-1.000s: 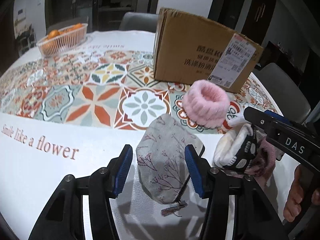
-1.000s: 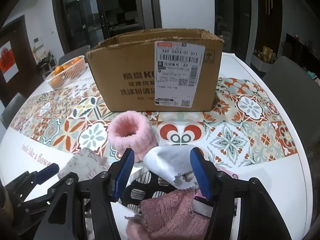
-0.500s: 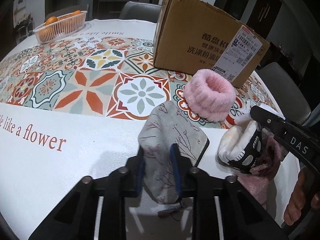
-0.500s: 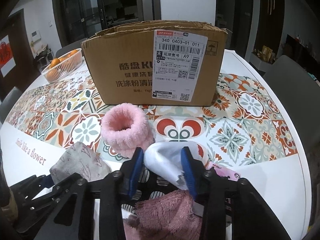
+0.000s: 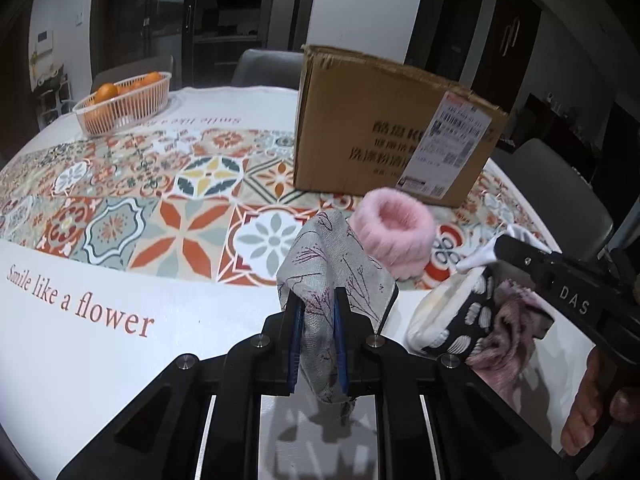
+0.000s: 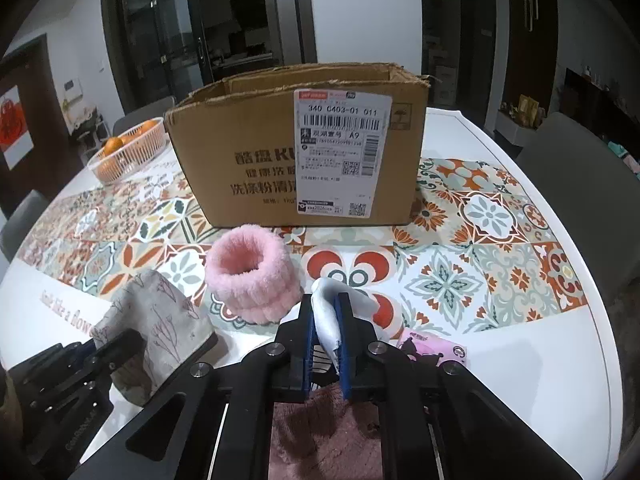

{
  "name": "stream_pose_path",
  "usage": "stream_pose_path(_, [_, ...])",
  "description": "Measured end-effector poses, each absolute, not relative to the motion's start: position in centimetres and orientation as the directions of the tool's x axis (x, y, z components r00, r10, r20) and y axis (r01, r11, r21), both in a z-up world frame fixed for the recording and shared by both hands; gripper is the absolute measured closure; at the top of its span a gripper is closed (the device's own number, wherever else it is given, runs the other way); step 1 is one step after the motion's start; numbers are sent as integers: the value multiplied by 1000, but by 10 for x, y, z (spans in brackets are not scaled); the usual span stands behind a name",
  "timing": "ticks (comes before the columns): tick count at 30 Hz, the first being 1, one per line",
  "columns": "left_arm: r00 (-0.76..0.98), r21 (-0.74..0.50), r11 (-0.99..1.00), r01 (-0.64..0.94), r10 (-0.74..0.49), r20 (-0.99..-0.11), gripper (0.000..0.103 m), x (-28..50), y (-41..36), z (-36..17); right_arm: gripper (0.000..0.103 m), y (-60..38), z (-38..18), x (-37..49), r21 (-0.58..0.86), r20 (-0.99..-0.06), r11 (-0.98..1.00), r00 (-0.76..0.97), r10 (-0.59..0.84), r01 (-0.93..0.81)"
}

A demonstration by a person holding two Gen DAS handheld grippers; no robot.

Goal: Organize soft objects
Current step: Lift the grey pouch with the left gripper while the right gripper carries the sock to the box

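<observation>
My left gripper (image 5: 316, 308) is shut on a grey fabric pouch (image 5: 332, 276) printed with branches and holds it lifted off the table. My right gripper (image 6: 325, 312) is shut on a white cloth (image 6: 326, 320) that lies on a black-and-white patterned item (image 5: 460, 320) and a mauve fluffy towel (image 6: 324, 428). A pink fluffy band (image 6: 250, 276) stands upright on the table just ahead of both grippers; it also shows in the left wrist view (image 5: 394, 236). An open cardboard box (image 6: 304, 160) stands behind it.
A white basket of oranges (image 5: 124, 104) sits at the far left of the round table with a patterned cloth (image 6: 480, 264). A small pink packet (image 6: 432, 348) lies right of my right gripper. Grey chairs (image 5: 560, 196) stand around the table.
Both grippers have closed, the left on the grey pouch and the right on the white cloth. The pouch has risen off the table.
</observation>
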State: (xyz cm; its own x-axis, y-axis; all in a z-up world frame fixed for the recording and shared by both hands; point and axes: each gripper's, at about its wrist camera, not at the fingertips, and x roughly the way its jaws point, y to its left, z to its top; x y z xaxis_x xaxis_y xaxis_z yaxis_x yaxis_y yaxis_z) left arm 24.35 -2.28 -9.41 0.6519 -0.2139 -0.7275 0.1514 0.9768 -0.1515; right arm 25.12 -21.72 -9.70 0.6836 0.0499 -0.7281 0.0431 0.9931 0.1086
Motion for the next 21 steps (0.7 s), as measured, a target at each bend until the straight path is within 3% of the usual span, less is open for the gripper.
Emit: stream_pose_path(21, [771,-117,967,226,-251,-585,87,233,-39,-27,93,-231,-41,224,172,-592,984,803,66,46])
